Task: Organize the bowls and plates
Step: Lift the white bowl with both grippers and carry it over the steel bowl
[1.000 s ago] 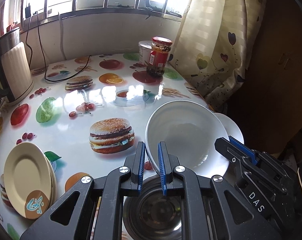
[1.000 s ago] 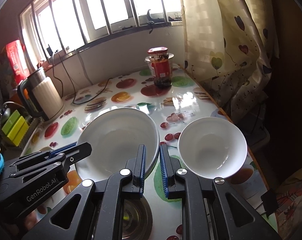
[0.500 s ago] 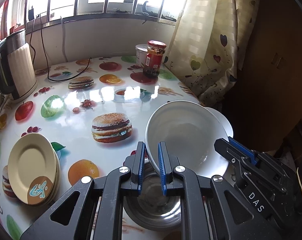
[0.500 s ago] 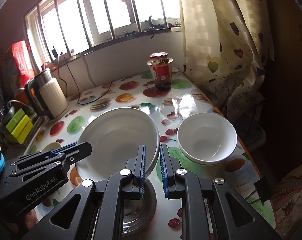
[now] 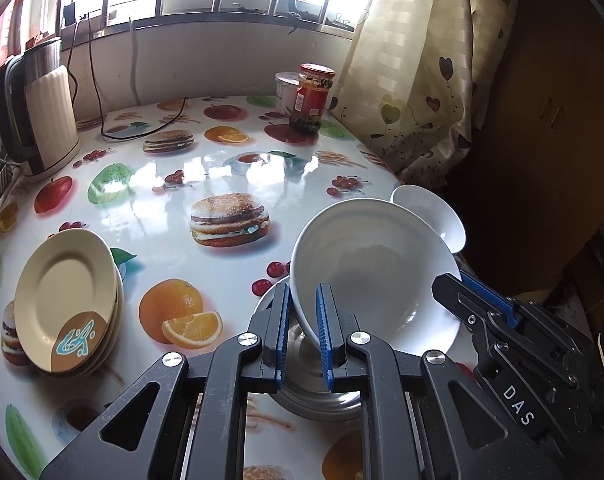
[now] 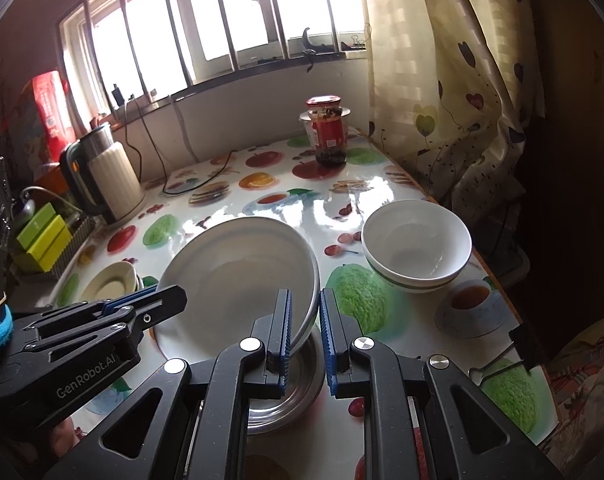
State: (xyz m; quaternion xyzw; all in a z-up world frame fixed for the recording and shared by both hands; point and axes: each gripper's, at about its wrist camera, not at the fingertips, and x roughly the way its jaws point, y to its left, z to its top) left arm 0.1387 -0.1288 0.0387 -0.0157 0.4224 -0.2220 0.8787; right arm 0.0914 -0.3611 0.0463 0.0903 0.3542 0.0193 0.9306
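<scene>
White large bowl (image 5: 376, 276), pinched at opposite rims by left gripper (image 5: 304, 334) and right gripper (image 6: 305, 338), has been carried lower centre over the steel bowl (image 5: 320, 394), so nesting seems near

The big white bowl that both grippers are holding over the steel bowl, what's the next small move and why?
Probably lower it straight down and level it. The white bowl is tilted, pinched at opposite rims by the left gripper and right gripper, and the steel bowl sits right beneath it, so a short descent should nest it there. Opening either gripper first would risk a drop.
</scene>
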